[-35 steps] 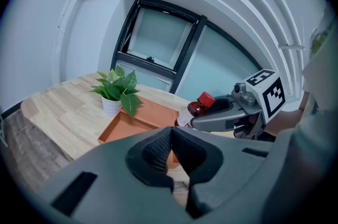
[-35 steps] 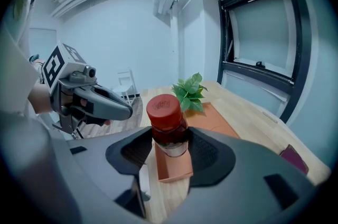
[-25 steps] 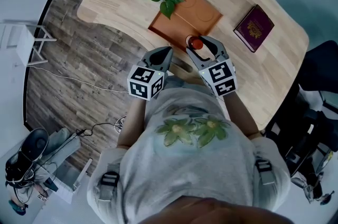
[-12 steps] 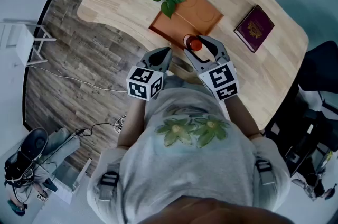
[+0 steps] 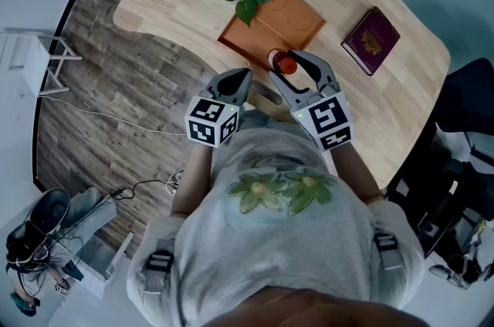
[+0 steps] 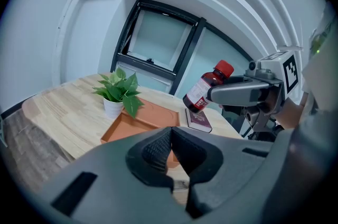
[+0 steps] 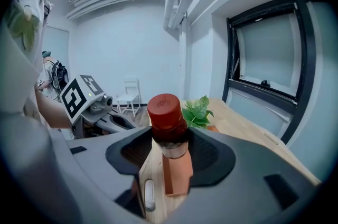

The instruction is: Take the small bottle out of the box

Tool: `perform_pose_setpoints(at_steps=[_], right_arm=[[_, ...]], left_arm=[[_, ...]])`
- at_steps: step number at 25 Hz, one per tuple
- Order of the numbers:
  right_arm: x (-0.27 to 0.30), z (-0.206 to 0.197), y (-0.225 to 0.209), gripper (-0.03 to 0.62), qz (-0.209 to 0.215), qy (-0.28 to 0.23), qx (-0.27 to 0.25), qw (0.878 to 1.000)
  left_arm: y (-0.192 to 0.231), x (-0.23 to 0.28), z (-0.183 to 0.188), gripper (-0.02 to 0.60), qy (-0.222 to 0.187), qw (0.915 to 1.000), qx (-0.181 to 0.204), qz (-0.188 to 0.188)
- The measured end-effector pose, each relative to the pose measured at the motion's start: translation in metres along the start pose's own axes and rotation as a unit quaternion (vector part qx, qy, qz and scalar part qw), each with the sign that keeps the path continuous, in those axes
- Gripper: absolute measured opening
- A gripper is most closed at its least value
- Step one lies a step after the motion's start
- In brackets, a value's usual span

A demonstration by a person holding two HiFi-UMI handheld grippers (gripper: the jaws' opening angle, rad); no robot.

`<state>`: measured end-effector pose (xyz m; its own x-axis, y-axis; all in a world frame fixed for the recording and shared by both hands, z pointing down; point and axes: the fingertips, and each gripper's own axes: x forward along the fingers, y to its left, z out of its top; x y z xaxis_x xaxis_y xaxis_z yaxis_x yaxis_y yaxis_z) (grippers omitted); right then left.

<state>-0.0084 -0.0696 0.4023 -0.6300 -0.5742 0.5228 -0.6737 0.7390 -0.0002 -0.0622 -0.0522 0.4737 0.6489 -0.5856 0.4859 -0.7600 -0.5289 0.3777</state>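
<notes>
Lower body of small bottle (image 7: 164, 112) behind right tool (image 7: 168, 146) jaws; label (image 6: 199, 92) print unreadably small.

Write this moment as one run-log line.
right gripper: shut on small bottle | small bottle: airborne, tilted, off orange tray | left gripper: shut, empty

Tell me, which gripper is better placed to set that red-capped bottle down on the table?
The right, probably. The right gripper has the small bottle clamped between its jaws, held in the air above the orange box. The left gripper is shut on nothing.
</notes>
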Motion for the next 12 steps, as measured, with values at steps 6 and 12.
perform_pose_setpoints(at_steps=[6, 12], right_arm=[[-0.008, 0.006, 0.002, 0.213, 0.0, -0.011, -0.004, 1.0], [-0.015, 0.009, 0.005, 0.213, 0.002, -0.018, -0.01, 1.0]], left_arm=[[-0.003, -0.001, 0.0, 0.006, -0.001, 1.0, 0.001, -0.001], [-0.008, -0.001, -0.001, 0.006, -0.001, 1.0, 0.004, -0.002]])
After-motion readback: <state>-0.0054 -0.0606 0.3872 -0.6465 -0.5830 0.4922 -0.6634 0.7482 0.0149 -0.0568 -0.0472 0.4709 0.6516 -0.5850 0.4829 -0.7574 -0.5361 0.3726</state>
